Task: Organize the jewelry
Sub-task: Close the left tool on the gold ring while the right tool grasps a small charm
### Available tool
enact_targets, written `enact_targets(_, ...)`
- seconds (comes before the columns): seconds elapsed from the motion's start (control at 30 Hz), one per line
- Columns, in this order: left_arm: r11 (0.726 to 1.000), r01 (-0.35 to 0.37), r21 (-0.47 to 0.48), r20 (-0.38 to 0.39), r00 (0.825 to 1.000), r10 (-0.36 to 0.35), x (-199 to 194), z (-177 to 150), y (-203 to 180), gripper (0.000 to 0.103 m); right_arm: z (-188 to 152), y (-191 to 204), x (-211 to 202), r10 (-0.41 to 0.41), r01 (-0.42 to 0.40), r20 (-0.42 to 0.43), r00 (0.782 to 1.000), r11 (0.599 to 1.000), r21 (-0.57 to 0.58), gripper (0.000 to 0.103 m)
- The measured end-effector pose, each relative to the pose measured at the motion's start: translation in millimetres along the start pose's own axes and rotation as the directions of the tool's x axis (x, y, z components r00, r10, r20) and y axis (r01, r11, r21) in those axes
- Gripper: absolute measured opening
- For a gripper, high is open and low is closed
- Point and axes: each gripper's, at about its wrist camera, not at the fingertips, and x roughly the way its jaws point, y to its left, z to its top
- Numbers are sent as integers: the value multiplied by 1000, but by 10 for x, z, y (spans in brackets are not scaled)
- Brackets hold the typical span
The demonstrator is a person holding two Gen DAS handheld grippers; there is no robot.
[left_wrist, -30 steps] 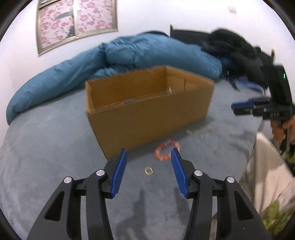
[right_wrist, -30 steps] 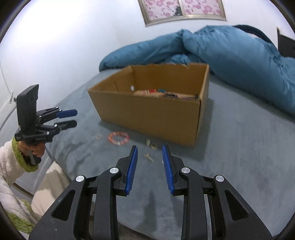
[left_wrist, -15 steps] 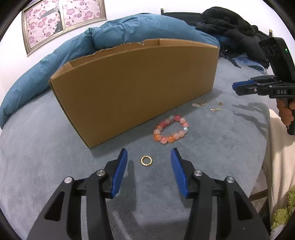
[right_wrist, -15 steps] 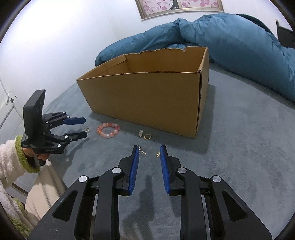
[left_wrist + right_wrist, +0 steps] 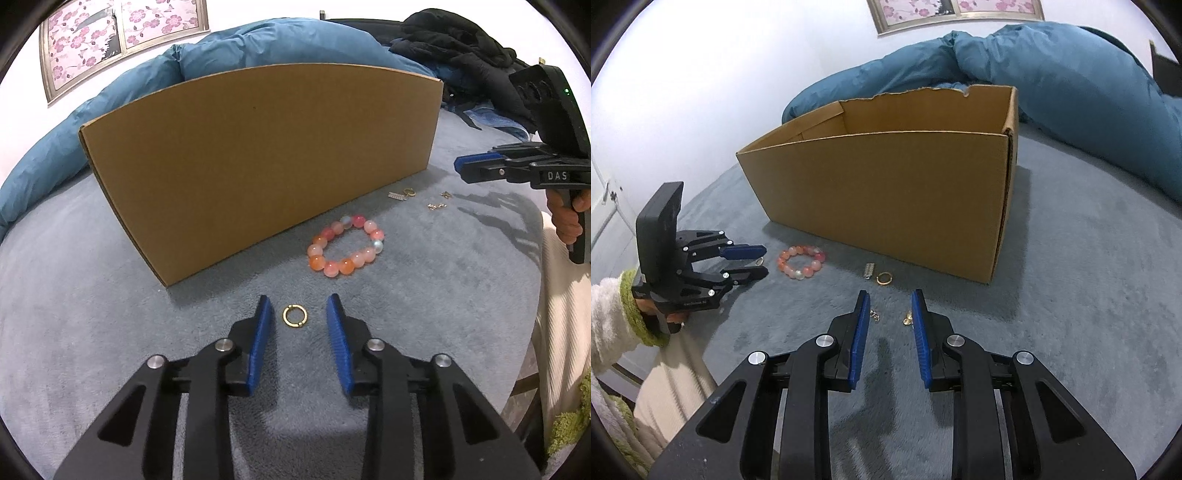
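- A small gold ring (image 5: 294,316) lies flat on the gray bed (image 5: 92,314), just in front of the box.
- The left gripper (image 5: 297,314) is low over the bed with its blue fingers (image 5: 261,332) open, one on each side of the ring. They do not touch it.
- A pink and orange bead bracelet (image 5: 345,246) lies a bit farther off and to the right, near the box.
- More tiny gold pieces lie farther right: a little bar (image 5: 869,270), a gold hoop (image 5: 884,278), and two small charms (image 5: 908,317).
- The right gripper (image 5: 889,312) is open too and holds nothing. The two small charms sit between its fingers (image 5: 918,325), near the tips.
- The brown cardboard box (image 5: 886,192) stands behind all the jewelry. Its top is open.
- A blue blanket (image 5: 1052,74) is piled at the far side of the bed.
- A flower picture (image 5: 122,37) hangs on the wall.
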Motion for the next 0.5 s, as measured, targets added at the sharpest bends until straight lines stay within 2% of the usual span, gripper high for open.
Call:
enact_targets(0.27,1000,-1,4,2,1000,1,4,10,26,13,-21,121,73,-72,69,-15,997,986,-151,22)
enact_targets(0.5,1000,-4,3,8,1000,4,-10,-5,-6,11,-58,107,100,-76,70,-22,997,978,-195,22)
